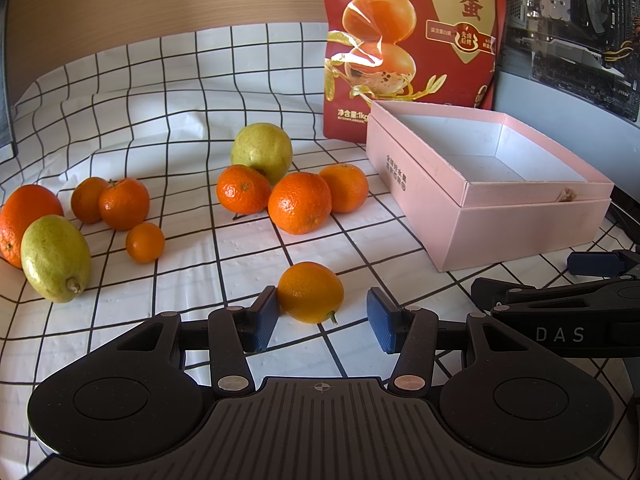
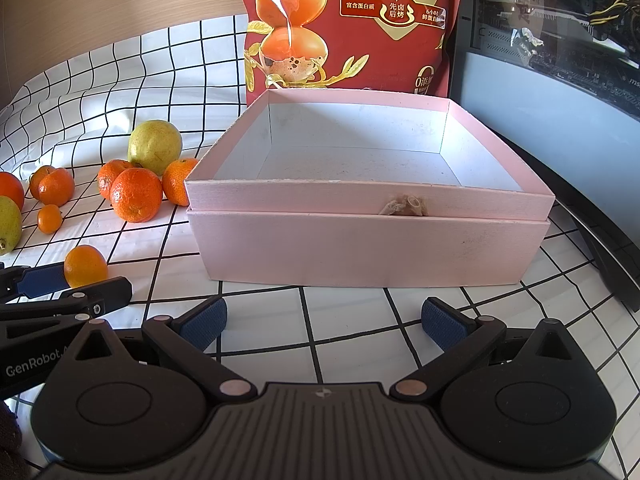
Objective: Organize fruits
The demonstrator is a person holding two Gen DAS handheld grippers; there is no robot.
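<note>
My left gripper (image 1: 322, 316) hangs low over the checked cloth (image 1: 160, 120) with its blue pads spread apart; a small orange (image 1: 311, 292) lies between them, touching or almost touching the left pad while the right pad stands clear of it, so nothing is grasped. My right gripper (image 2: 323, 322) is also released, its fingers wide and bare just in front of the near wall of the pink box (image 2: 368, 240), which sits open with a white floor. A red snack bag (image 2: 352, 24) stands behind the box. Farther left on the cloth, three oranges (image 1: 299, 202) cluster against a green pear (image 1: 262, 151), near the box's left side. At the far left lie a second pear (image 1: 55, 258), a big orange (image 1: 24, 222), two mandarins (image 1: 124, 203) and a tiny one (image 1: 145, 242).
</note>
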